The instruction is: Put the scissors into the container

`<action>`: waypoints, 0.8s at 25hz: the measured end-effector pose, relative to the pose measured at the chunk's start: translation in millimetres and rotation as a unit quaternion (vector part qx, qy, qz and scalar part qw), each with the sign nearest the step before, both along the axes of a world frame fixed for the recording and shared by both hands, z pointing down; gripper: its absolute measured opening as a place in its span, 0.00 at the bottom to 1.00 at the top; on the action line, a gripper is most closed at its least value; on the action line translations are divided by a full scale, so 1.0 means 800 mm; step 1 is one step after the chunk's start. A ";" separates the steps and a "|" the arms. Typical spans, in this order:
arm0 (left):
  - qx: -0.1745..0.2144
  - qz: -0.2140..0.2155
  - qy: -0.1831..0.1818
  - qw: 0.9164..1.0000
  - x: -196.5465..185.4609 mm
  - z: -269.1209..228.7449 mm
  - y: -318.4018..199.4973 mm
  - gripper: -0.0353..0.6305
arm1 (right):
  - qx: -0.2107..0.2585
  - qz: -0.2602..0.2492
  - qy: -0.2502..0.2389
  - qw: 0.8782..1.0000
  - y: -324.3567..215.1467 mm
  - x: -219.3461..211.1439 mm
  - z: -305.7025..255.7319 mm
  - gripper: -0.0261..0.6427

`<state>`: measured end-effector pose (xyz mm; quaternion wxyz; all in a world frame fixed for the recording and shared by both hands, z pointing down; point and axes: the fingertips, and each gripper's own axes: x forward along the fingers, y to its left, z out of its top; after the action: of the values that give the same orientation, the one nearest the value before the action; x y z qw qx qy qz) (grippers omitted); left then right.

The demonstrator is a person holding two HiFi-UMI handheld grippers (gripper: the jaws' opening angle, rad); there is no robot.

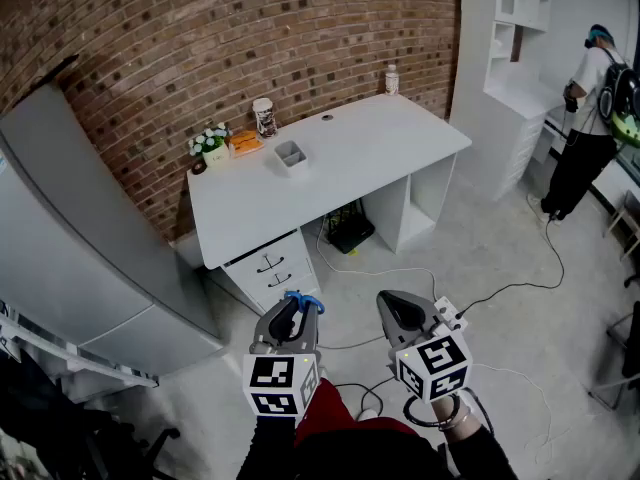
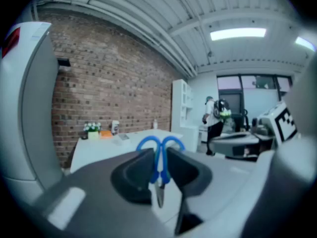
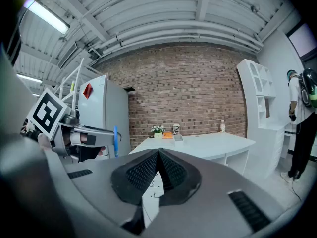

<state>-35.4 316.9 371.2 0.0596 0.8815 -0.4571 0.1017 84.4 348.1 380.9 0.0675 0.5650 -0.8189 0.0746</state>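
The left gripper (image 2: 159, 167) has its jaws clamped on the blue-handled metal scissors (image 2: 159, 155), loops past the tips. The right gripper (image 3: 158, 170) has its jaws together, empty. Well ahead, the small grey open container (image 1: 290, 155) stands near the back edge of the white surface (image 1: 380, 148). Pickup looks done; carrying and dropping in remain.

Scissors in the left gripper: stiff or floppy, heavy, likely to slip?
The scissors look small and rigid, so probably light. The fingers of the left gripper clamp only a narrow part below the blue loops, so they might pivot if jolted. The smooth plastic handles could slip a little.
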 end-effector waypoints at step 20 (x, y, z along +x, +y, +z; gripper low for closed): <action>-0.009 -0.009 0.009 1.000 -0.001 0.006 -0.044 0.18 | -0.009 -0.023 -0.039 0.999 -0.038 0.008 0.008 0.05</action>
<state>-35.9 281.9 375.9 0.0730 0.8776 -0.4637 0.0971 90.5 317.8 387.1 0.0419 0.5424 -0.8328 0.1025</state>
